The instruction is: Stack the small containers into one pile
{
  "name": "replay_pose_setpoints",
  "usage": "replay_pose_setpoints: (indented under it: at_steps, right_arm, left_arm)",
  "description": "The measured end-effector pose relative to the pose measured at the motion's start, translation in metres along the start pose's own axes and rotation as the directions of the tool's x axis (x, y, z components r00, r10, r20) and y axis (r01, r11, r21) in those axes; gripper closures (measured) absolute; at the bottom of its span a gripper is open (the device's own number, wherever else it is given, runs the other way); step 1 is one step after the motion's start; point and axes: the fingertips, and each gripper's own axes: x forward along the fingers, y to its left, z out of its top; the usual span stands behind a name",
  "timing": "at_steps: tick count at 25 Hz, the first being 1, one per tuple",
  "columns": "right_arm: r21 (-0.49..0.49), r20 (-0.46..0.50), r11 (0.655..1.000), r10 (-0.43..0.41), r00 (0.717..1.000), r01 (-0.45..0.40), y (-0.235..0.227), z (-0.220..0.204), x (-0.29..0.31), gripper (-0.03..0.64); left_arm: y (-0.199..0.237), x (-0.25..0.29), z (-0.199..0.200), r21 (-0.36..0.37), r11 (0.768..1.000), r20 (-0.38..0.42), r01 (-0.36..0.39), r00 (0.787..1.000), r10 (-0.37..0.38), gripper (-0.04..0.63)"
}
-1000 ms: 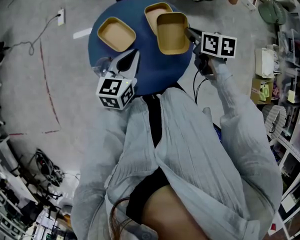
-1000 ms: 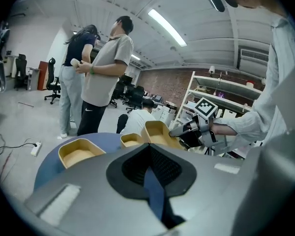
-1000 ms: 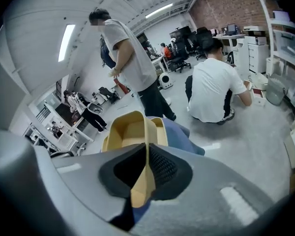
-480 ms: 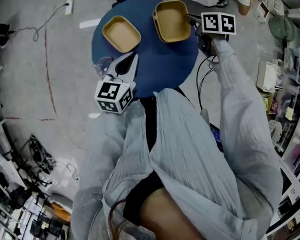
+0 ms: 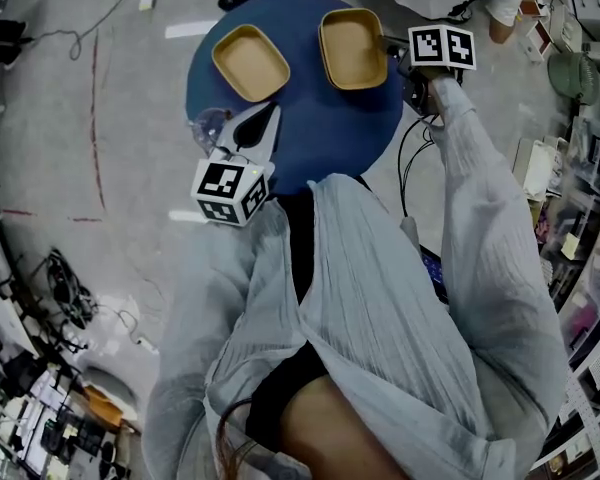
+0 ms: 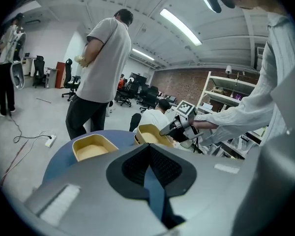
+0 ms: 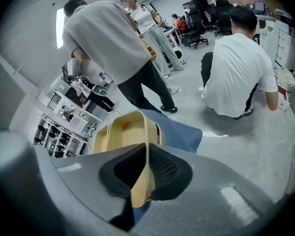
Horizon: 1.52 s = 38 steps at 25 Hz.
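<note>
upright — container (image 5: 352,48), long side in right tool (image 5: 388,44)

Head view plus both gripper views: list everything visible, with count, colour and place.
round table: one, blue, centre of the head view.
small containers: two in plain sight, tan; left container on the table, right container gripped by its wall.
standing person: one, grey shirt, beyond the table.
crouching person: one, white shirt, on the floor beyond the table.
power strip: one, white, on the floor.
left tool: one, jaws together, empty, at the table's near edge.
right tool: one, shut on the right container.
</note>
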Motion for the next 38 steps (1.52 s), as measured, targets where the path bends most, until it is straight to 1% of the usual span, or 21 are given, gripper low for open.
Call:
replay_pose_setpoints:
  at_steps: [7,13,15,18,21,24,28,31,33,36,38]
  right_arm:
    - [0.004,-0.035,1.000,-0.029,0.999,0.029,-0.009,-0.010,0.005,0.595]
    - [-0.027,-0.046,0.997,-0.069,0.997,0.068,-0.009,-0.012,0.012,0.595]
    - [-0.046,-0.046,0.995,-0.088,0.995,0.086,-0.010,-0.012,0.012,0.595]
    - [-0.103,-0.041,0.987,-0.131,0.991,0.126,-0.011,-0.013,0.012,0.591]
    - [-0.181,-0.030,0.967,-0.187,0.982,0.178,-0.010,-0.015,0.014,0.582]
    - [-0.263,-0.027,0.934,-0.257,0.966,0.241,-0.011,-0.017,0.014,0.571]
    - [-0.337,-0.016,0.891,-0.329,0.944,0.305,-0.016,-0.020,0.014,0.554]
    - [-0.369,-0.010,0.873,-0.348,0.937,0.320,-0.016,-0.023,0.015,0.493]
    - [-0.371,-0.009,0.873,-0.345,0.938,0.318,-0.015,-0.025,0.017,0.444]
    - [-0.369,-0.007,0.875,-0.341,0.940,0.315,-0.017,-0.028,0.018,0.413]
    - [-0.365,-0.001,0.877,-0.335,0.942,0.311,-0.017,-0.028,0.019,0.363]
  left_arm:
    - [-0.007,0.003,-0.001,-0.008,1.000,0.006,-0.006,1.000,0.006,0.583]
    - [-0.002,-0.005,-0.006,-0.016,1.000,-0.005,-0.013,1.000,0.013,0.583]
    - [-0.002,-0.006,-0.006,-0.017,1.000,-0.005,-0.013,1.000,0.013,0.583]
    - [-0.003,-0.006,-0.008,-0.020,1.000,-0.008,-0.012,1.000,0.012,0.583]
    - [-0.002,-0.006,-0.009,-0.022,1.000,-0.009,-0.007,1.000,0.007,0.583]
    - [-0.002,-0.006,-0.010,-0.022,1.000,-0.009,-0.003,1.000,0.003,0.583]
    - [-0.004,-0.006,-0.009,-0.021,1.000,-0.009,-0.003,1.000,0.002,0.583]
    - [-0.004,-0.007,-0.009,-0.022,1.000,-0.009,-0.006,1.000,0.006,0.583]
    - [-0.003,-0.008,-0.010,-0.024,1.000,-0.011,-0.009,1.000,0.009,0.583]
    - [-0.002,-0.008,-0.012,-0.028,1.000,-0.013,-0.011,1.000,0.010,0.583]
    - [-0.003,-0.008,-0.014,-0.028,1.000,-0.015,-0.009,1.000,0.008,0.583]
